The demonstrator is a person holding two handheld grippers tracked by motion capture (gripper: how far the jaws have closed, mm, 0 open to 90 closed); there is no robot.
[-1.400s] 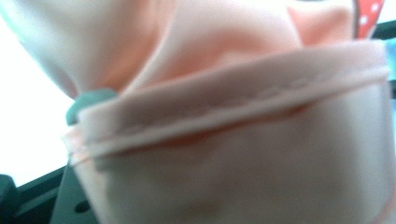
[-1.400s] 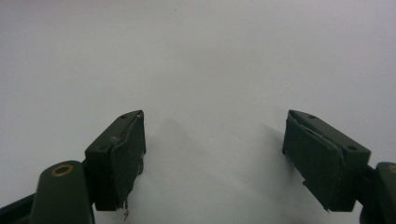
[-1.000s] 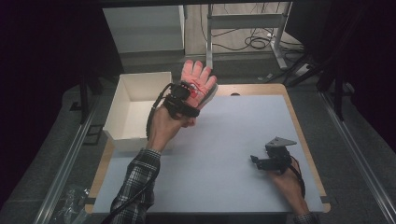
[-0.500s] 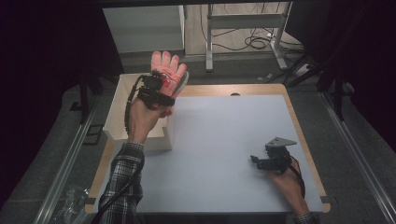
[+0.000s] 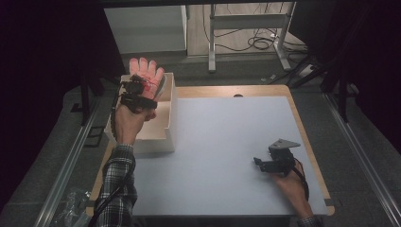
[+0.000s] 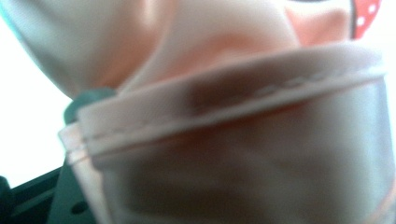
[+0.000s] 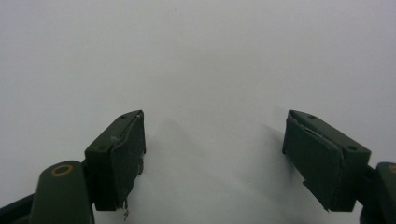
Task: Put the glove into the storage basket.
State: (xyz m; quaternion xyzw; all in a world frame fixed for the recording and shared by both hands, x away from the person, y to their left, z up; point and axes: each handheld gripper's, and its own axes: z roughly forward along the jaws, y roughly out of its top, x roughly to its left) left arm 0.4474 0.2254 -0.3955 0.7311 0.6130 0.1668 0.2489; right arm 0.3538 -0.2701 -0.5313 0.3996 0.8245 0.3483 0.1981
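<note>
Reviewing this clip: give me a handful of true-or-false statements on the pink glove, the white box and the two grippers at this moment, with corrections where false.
1. The left gripper holds the pink glove. True.
2. The glove lies flat on the white table sheet. False: it is held up in the air over the white box.
3. The right gripper has its fingers spread apart with nothing between them. True.
4. The white box stands at the table's right edge. False: it stands at the left edge in the high view.
5. The right gripper is over the box. False: it is over the sheet near the table's right front corner.
</note>
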